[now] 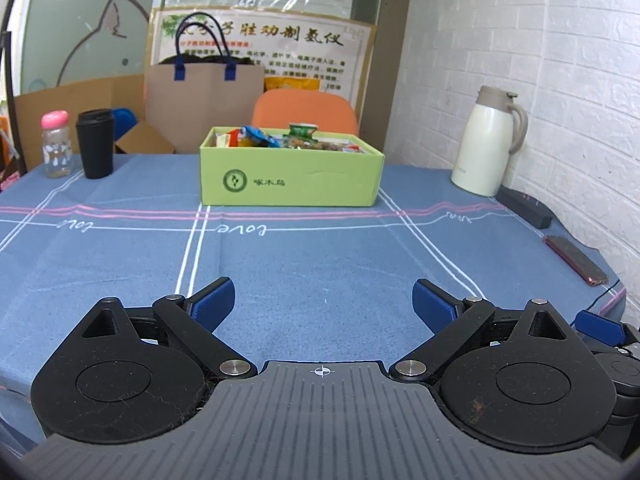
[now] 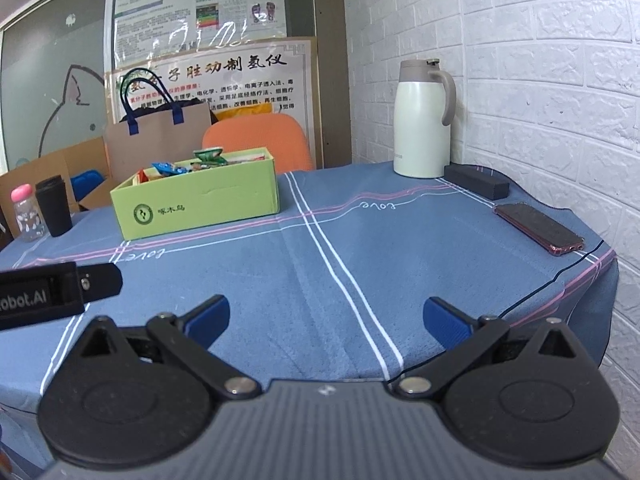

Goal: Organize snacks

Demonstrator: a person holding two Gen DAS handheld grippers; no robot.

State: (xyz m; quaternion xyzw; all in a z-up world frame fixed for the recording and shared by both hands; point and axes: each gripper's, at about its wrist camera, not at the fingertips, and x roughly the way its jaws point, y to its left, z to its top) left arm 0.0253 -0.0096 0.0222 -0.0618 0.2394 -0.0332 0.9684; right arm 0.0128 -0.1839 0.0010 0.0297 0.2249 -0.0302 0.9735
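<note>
A light green box (image 1: 292, 178) stands on the blue tablecloth, far side of centre, holding several snack packets (image 1: 260, 138). It also shows in the right wrist view (image 2: 196, 204) at the left, with snacks (image 2: 192, 166) inside. My left gripper (image 1: 323, 304) is open and empty, low over the near part of the table, well short of the box. My right gripper (image 2: 326, 318) is open and empty, near the table's front right. The left gripper's body (image 2: 56, 294) shows at the left of the right wrist view.
A white thermos jug (image 1: 486, 142) stands at the back right by the brick wall, with a black case (image 1: 526, 206) and a phone (image 1: 576, 258) along the right edge. A black cup (image 1: 96, 144) and a pink-capped bottle (image 1: 56, 146) stand back left. An orange chair (image 1: 304, 110) is behind the table.
</note>
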